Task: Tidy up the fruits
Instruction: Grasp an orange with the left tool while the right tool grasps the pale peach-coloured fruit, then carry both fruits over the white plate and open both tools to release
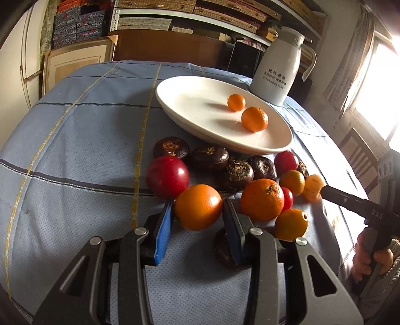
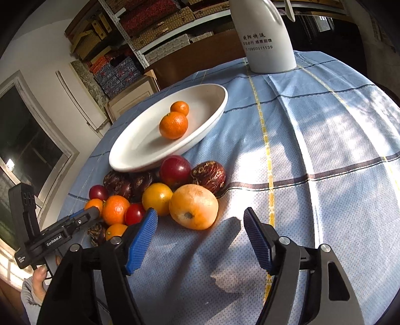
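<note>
A white plate [image 1: 190, 100] holds two small oranges [image 1: 254, 119], also in the right wrist view [image 2: 173, 125]. In front of it lies a pile of oranges, red tomatoes [image 1: 167, 175] and dark water chestnuts [image 1: 209, 157]. My left gripper [image 1: 197, 212] has its blue pads on both sides of an orange [image 1: 198, 207], touching or nearly touching it on the cloth. My right gripper [image 2: 200, 220] is open and empty, just in front of a pale yellow-orange fruit [image 2: 193, 206]. The right gripper's body shows in the left wrist view [image 1: 350, 200].
A white thermos jug [image 1: 277, 67] stands behind the plate on the blue checked tablecloth [image 1: 75, 150]. Shelves with boxes [image 1: 175, 15] fill the back wall. A bright window [image 1: 382, 82] is at the right. A dark chestnut [image 1: 222, 247] lies under the left gripper's right finger.
</note>
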Demonstrator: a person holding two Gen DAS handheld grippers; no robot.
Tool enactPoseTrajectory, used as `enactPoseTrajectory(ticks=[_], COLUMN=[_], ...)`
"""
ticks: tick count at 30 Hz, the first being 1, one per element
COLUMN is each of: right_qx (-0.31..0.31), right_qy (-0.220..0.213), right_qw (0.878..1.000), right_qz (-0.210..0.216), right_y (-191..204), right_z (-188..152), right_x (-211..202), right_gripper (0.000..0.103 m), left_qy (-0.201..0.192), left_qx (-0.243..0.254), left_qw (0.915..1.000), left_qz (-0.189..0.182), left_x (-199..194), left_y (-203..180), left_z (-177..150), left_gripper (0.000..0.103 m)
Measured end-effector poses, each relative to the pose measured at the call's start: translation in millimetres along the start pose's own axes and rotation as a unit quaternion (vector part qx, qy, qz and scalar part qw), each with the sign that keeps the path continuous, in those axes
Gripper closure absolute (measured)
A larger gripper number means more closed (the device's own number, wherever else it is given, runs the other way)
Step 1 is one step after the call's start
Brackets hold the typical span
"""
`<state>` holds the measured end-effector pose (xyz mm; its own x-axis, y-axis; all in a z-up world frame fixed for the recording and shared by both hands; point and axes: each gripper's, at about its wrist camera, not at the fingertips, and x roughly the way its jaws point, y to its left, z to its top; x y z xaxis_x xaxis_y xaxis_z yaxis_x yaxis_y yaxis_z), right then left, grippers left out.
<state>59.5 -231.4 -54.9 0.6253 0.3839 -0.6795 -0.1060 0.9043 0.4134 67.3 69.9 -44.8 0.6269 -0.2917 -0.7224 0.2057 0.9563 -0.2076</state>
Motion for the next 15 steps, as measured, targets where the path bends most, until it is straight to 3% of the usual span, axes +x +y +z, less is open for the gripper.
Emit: enactPoseTrajectory(ticks=[5,10,15], right_qx=[-0.009,-0.005,0.002], right_qy=[0.008,0.015,0.006], right_qw=[1.0,1.0,1.0], right_qz=[-0.01,0.012,0.022], right_y=[4.1,3.2,1.0], right_z=[0.8,3.0,3.6], right_x=[6.3,10.5,6.1], right_gripper=[0.041,0.06,0.061], left_qy=[0.007,0.01,-0.006], left_qx=[-0.001,0.0,0.002], left_qw=[1.0,0.9999,1.0], left_qz=[0.001,-0.004,-0.006], left_x=[3.1,4.2,-2.4], left_y=[-0.2,-0.3,-2.6], left_z=[0.0,-0.1,-0.3], left_gripper=[0.064,0.064,0.064])
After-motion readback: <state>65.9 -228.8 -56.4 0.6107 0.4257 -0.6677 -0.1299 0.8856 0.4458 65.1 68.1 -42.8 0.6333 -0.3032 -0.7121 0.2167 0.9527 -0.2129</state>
